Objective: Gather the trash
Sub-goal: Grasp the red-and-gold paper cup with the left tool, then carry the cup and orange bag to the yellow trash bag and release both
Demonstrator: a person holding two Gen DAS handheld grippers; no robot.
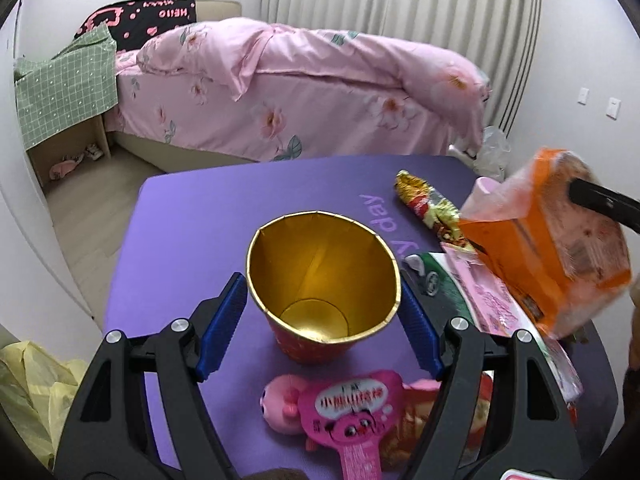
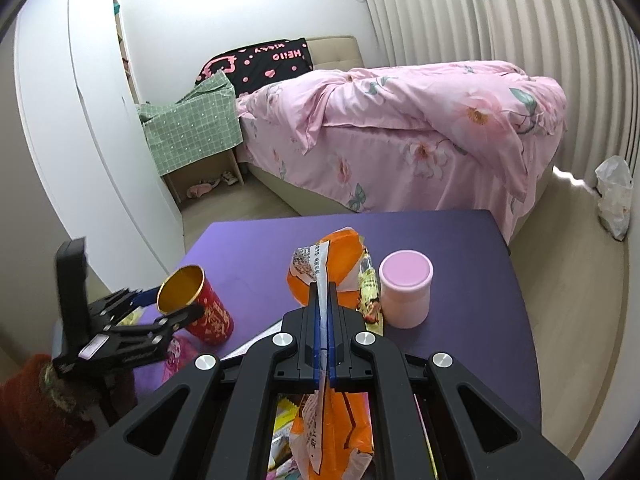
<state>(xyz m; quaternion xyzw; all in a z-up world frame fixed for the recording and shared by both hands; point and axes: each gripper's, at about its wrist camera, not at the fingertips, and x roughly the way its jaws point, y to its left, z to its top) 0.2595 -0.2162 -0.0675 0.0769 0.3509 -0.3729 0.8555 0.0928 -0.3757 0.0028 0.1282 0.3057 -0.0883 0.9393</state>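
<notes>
Currently the left gripper (image 1: pixel 320 320) has its jaws spread wide either side of the red paper cup (image 1: pixel 323 280) with gold lining, near-centre of the purple table (image 1: pixel 180 232). The right pad looks to sit at the cup rim and the left pad just beside it; can't tell if either pad actually presses. The cup stands upright and looks empty.

Right gripper (image 2: pixel 324 320) has its jaws clamped tight on the orange snack bag (image 2: pixel 328 264), pinching the bag's seam edge. The bag hangs off the table, half sticking up past the fingers, half drooping below them.

Clutter around:
- pink pig-print packet (image 1: pixel 344 412) lying flat just near of the cup, under the left gripper
- pink-and-white flat wrapper (image 1: pixel 488 300) and a green-edged wrapper (image 1: pixel 444 276) right of the cup, partly behind the right-hand finger
- red/gold crinkled foil wrapper (image 1: pixel 428 204) far right on the table
- pink lidded jar (image 2: pixel 405 288) upright, right of the orange bag, a yellow wrapper (image 2: pixel 370 292) touching its left side
- more wrappers under the right gripper, mostly hidden

Off the table: yellow plastic bag (image 1: pixel 36 392) near left by the table edge, clear plastic bag (image 2: pixel 614 196) on the floor far right by the curtain. Bed with pink quilt (image 1: pixel 304 92) beyond the table's far edge.
</notes>
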